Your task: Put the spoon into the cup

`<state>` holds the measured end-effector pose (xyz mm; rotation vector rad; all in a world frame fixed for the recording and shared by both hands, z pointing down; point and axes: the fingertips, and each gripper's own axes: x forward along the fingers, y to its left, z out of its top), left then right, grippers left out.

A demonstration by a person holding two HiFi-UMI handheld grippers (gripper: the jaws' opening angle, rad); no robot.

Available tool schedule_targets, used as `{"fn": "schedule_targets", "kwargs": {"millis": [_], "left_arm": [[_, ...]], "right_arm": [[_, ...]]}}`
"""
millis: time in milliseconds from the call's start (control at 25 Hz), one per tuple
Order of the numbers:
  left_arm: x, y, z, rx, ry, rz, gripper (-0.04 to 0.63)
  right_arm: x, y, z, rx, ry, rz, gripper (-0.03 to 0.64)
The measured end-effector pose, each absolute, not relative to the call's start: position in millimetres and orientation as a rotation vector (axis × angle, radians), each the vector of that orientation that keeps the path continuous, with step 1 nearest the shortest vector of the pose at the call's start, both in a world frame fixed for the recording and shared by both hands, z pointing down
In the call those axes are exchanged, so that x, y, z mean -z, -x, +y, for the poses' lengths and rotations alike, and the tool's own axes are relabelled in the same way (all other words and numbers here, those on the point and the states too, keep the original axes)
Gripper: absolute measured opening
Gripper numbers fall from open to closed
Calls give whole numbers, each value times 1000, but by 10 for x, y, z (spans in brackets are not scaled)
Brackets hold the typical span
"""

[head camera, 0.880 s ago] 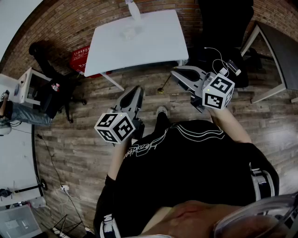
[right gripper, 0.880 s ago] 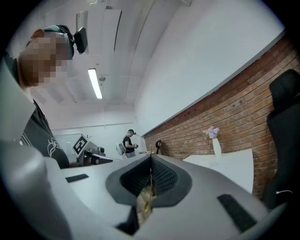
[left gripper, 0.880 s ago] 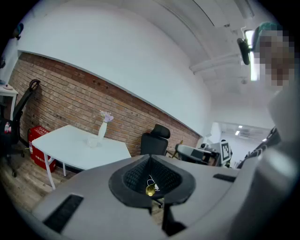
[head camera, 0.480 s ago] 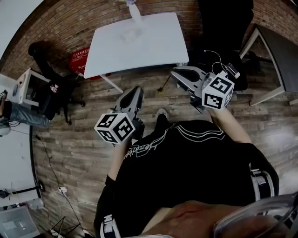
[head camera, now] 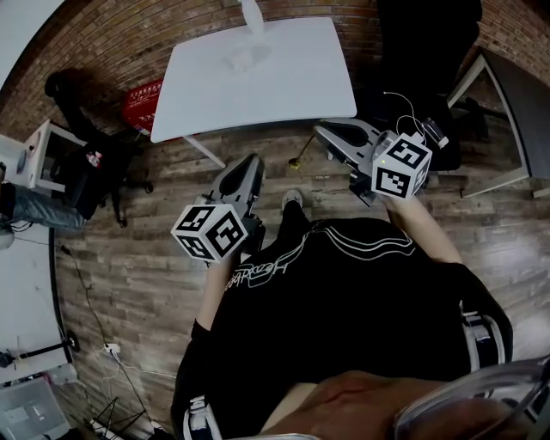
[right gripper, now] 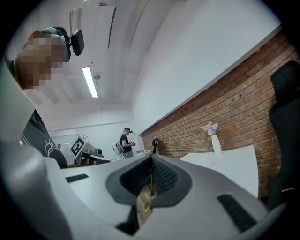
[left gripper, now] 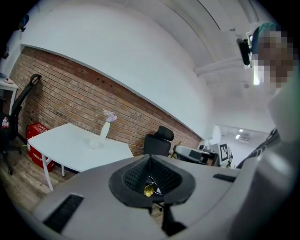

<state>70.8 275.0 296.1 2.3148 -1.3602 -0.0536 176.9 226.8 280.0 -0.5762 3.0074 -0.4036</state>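
1. Right gripper (head camera: 320,134) (right gripper: 151,161): jaws together, clamped on the spoon's (head camera: 302,153) (right gripper: 149,197) thin handle, with the gold end past the tips and over the wood floor (head camera: 155,258).
2. Left gripper (head camera: 251,162) (left gripper: 150,159): jaws together, nothing held, well apart from the right one.
3. Ahead of both tips: white table (head camera: 292,86) (left gripper: 61,145), near edge close to the spoon.
4. Cup (head camera: 241,58) (left gripper: 95,141): far back on the table, ahead-left of the left gripper, well apart from the spoon.
5. Vase (head camera: 252,15) (left gripper: 106,129): just behind the cup.
6. Black chair (head camera: 421,51) (left gripper: 159,140): beyond the right gripper.
7. Red crate (head camera: 142,103) (left gripper: 36,131): by the table's left end.
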Motion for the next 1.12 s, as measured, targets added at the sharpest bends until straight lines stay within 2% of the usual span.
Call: {"fn": "schedule_targets", "kwargs": {"millis": [520,1120], "left_arm": [[-3005,122,1354,59,-2284,-1328,9],[-3219,996,-602,3,-2290,-1172,9]], "right_arm": [[-2815,-977,880,504,600,2992,-1],[-2932,-242,-991,562,824,2923,0]]}}
